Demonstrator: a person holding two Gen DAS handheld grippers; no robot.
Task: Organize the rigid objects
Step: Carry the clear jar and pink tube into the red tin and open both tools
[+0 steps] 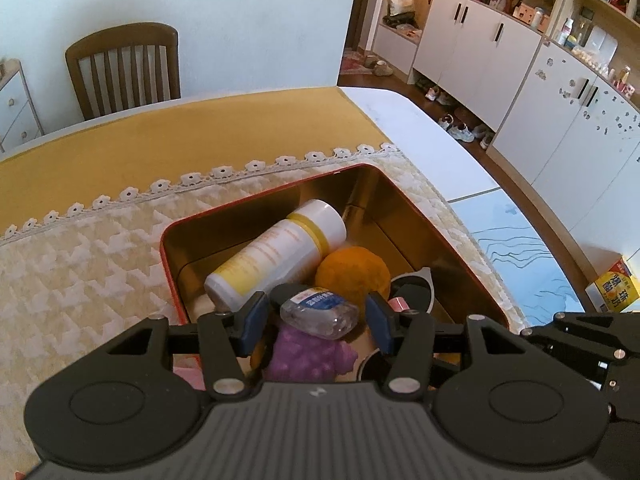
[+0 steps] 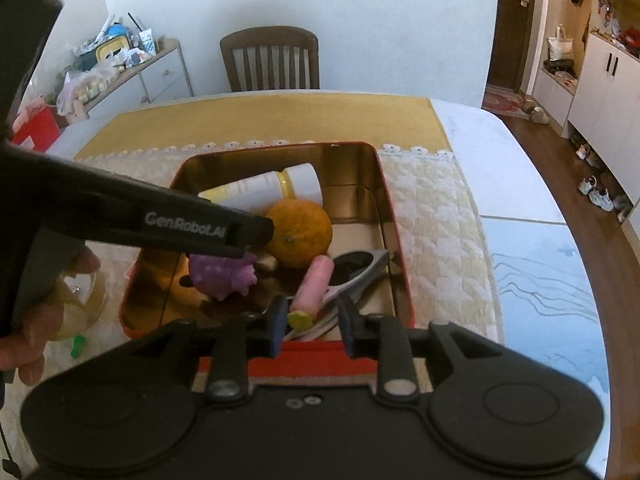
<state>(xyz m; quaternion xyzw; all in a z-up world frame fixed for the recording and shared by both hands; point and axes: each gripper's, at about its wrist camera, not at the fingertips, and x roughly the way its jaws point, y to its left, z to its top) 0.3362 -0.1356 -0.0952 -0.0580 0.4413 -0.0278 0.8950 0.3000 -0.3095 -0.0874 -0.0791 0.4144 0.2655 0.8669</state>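
We hold the left gripper (image 1: 316, 314) over the red tin (image 1: 420, 216); a small clear bottle (image 1: 318, 312) sits between its 2 pads, though contact is hard to judge. The right gripper (image 2: 313, 322) has its jaws parted, nothing clamped, a pink tube (image 2: 314, 286) just beyond. The tin, on the quilted mat (image 1: 80, 272), also holds a white bottle (image 1: 276, 252) and an orange (image 2: 300, 232).

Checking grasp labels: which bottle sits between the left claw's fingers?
The small clear plastic bottle with the blue label; the large white-and-yellow bottle lies farther back.
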